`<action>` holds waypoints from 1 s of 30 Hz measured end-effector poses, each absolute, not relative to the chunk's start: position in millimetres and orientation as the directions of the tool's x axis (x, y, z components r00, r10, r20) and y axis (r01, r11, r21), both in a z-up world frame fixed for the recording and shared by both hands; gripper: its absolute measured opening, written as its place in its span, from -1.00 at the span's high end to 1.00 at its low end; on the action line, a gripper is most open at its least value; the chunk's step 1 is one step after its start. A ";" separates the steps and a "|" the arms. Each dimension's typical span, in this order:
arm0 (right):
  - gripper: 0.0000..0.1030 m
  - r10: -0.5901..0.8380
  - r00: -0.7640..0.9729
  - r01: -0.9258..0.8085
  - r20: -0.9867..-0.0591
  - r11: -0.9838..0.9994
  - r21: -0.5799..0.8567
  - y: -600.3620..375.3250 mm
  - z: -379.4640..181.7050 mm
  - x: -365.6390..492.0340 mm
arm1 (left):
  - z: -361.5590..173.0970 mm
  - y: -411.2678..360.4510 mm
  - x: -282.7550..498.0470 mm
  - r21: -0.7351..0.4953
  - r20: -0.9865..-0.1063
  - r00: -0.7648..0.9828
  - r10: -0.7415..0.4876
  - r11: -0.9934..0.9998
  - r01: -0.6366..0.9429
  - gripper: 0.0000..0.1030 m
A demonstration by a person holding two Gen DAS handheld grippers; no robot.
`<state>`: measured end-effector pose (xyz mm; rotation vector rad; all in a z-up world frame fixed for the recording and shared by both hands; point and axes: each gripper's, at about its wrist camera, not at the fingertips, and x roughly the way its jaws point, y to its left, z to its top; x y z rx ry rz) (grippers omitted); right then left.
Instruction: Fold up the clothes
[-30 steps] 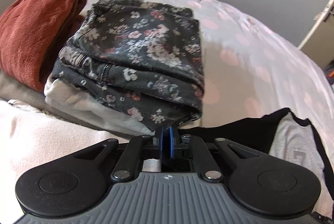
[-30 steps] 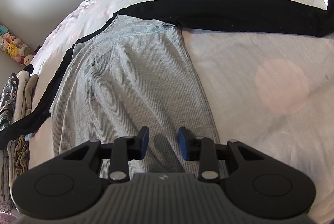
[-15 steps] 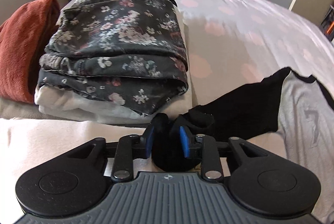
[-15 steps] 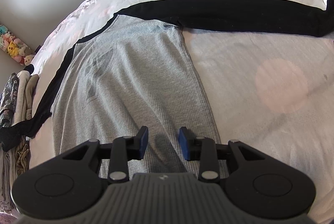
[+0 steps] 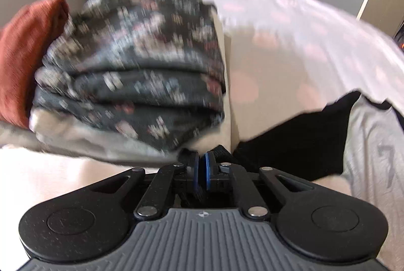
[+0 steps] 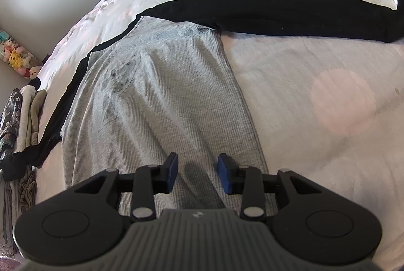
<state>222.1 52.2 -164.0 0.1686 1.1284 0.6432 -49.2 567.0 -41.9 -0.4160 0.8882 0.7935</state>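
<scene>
Bed: pale cover with pink dots, under everything.
Shirt: grey body, black sleeves, flat on the bed; long axis runs straight away from the right tongs, neckline at the far end.
Folded pile: blurred floral garment on top, ahead-left of the left tongs.
Left tongs: pressed together, pinching the black sleeve.
Right tongs: spread, over the hem.

you can read little here: the grey shirt carries a faded dark print, with one mark shaped like a "7" in your left wrist view; in the right wrist view it stays illegible.
</scene>
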 end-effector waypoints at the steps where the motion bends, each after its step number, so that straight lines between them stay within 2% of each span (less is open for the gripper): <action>1: 0.24 0.557 0.270 -0.393 -0.785 0.808 0.439 52.2 -163.8 222.1 | -33.1 565.0 -54.6 -0.006 -0.796 0.390 0.463 0.638 -0.770 0.94; 5: 0.21 0.561 0.271 -0.397 -0.782 0.805 0.440 52.5 -162.2 220.9 | 2.4 557.6 -76.2 -0.005 -0.716 0.415 0.562 0.591 -0.807 0.94; 7: 0.21 0.564 0.271 -0.399 -0.780 0.803 0.442 52.2 -161.2 220.2 | 17.5 556.5 -85.3 0.042 -0.686 0.367 0.629 0.537 -0.843 1.00; 11: 0.20 0.567 0.271 -0.402 -0.778 0.801 0.444 52.6 -160.3 219.8 | 21.4 566.3 -97.0 0.122 -0.684 0.276 0.675 0.479 -0.869 1.00; 16: 0.21 0.570 0.270 -0.390 -0.776 0.801 0.453 50.7 -160.5 220.2 | 4.1 575.9 -117.0 0.028 -0.737 0.272 0.618 0.430 -0.902 1.00; 21: 0.21 0.576 0.277 -0.370 -0.769 0.803 0.468 45.3 -159.3 220.2 | 2.4 533.3 -111.0 0.003 -0.742 0.356 0.568 0.534 -0.846 0.99; 23: 0.21 0.576 0.279 -0.367 -0.768 0.804 0.469 44.3 -158.0 220.0 | 1.7 511.8 -102.6 -0.048 -0.753 0.413 0.512 0.584 -0.811 0.96; 26: 0.21 0.580 0.285 -0.373 -0.763 0.800 0.469 43.4 -152.7 217.4 | -1.5 474.5 -88.5 -0.125 -0.764 0.486 0.424 0.642 -0.757 0.77; 30: 0.17 0.592 0.285 -0.401 -0.754 0.788 0.468 44.8 -143.8 210.7 | -12.9 418.9 -66.8 -0.208 -0.766 0.556 0.321 0.695 -0.688 0.73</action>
